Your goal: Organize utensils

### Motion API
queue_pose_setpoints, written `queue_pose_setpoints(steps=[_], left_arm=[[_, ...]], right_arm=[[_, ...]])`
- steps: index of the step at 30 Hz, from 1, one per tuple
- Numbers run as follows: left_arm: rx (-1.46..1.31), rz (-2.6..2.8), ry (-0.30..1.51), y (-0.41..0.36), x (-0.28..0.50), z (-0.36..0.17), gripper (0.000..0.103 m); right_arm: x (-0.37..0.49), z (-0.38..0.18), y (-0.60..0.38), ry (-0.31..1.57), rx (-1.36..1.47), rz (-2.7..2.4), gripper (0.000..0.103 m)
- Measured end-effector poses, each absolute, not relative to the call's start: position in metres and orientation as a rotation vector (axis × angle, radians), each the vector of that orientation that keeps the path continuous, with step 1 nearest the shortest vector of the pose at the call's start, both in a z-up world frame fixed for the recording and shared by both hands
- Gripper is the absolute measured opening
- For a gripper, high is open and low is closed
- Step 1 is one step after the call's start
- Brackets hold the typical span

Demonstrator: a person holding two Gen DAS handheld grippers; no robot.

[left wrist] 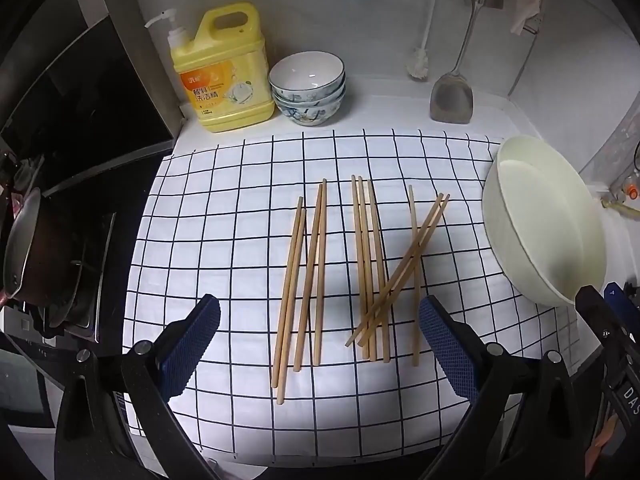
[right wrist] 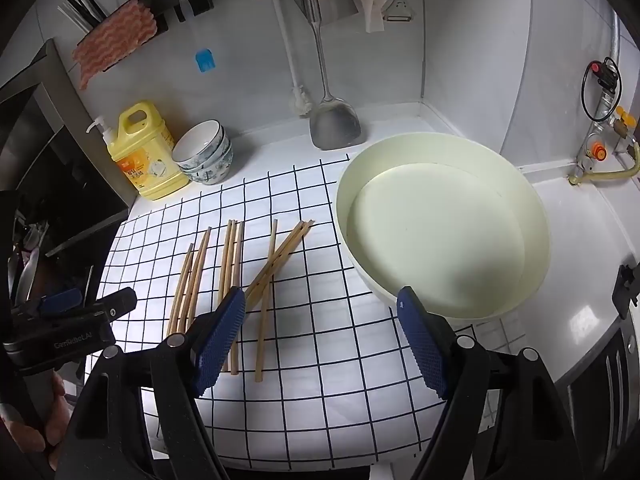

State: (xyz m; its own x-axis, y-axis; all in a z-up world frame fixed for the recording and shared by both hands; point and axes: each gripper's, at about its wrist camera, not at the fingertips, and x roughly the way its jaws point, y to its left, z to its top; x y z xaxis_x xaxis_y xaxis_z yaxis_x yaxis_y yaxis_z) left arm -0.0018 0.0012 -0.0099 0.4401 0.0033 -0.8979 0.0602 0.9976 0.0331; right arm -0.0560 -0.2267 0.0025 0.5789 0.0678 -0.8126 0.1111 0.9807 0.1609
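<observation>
Hovering with jaws spread wide and empty, the left gripper (left wrist: 320, 344) hangs over the chopsticks (left wrist: 320, 268) scattered on the checked cloth (left wrist: 224, 208); the right gripper (right wrist: 322, 332) is likewise released, holding nothing, between the chopsticks and the cream basin (right wrist: 532, 196). The likely step is gathering sticks into the basin. Best to start with the crossed pair (left wrist: 404, 264) lying on top, closing across the middle so neither end tips.

left hand-held gripper (left wrist: 320, 344): jaws wide, tilted down | right hand-held gripper (right wrist: 322, 340): jaws wide, tilted down
</observation>
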Motion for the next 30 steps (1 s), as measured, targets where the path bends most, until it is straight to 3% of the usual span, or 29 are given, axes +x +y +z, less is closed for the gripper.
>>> queue_pose_setpoints(steps=[30], left_arm=[[0.077,-0.015,1.096,0.0103,-0.0004,-0.0073,0.097]], right_arm=[[-0.052,-0.0026,-0.224,0.984,0.179,-0.053,0.075]])
